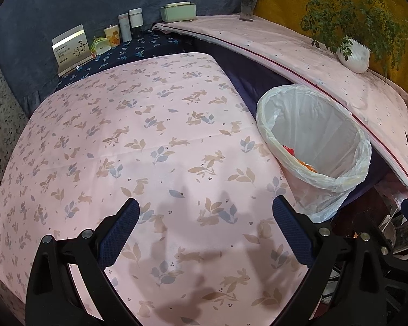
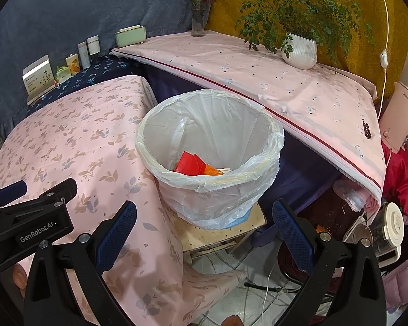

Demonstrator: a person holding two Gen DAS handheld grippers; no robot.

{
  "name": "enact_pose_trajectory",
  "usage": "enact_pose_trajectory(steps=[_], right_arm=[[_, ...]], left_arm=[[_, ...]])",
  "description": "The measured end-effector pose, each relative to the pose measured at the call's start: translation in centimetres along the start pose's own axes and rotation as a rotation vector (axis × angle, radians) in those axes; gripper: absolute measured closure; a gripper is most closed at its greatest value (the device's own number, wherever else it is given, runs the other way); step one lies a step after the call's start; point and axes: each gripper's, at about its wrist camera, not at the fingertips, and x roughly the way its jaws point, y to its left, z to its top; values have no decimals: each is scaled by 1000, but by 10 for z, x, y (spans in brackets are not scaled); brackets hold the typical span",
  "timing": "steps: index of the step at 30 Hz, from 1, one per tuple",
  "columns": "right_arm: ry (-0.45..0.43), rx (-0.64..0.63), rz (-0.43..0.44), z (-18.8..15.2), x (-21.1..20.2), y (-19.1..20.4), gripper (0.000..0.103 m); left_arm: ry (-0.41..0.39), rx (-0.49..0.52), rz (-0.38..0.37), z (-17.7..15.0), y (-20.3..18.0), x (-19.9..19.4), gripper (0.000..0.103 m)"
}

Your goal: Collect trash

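A trash bin (image 2: 212, 146) lined with a clear plastic bag stands on a small stool beside the pink rabbit-print table (image 2: 76, 141). Red and orange trash (image 2: 195, 165) lies in its bottom. The bin also shows in the left wrist view (image 1: 315, 146), to the right of the table (image 1: 138, 141). My left gripper (image 1: 205, 217) is open and empty above the table's near part. It shows in the right wrist view (image 2: 19, 193) at the left edge. My right gripper (image 2: 204, 222) is open and empty, just in front of the bin.
A second pink-covered table (image 2: 258, 76) behind the bin holds a white plant pot (image 2: 299, 51), a flower vase (image 2: 198, 19) and a green box (image 2: 130, 36). Bottles and cards (image 2: 68, 62) line the back of a dark cloth. Appliances (image 2: 389, 231) and cables sit at the right on the floor.
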Motion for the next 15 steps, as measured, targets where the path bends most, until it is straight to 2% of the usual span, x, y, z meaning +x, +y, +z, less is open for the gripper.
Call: enact_pose_trajectory(steps=[15], right_arm=[[-2, -5, 1, 4, -1, 0, 7]], left_arm=[[1, -1, -1, 0, 1, 0, 9]])
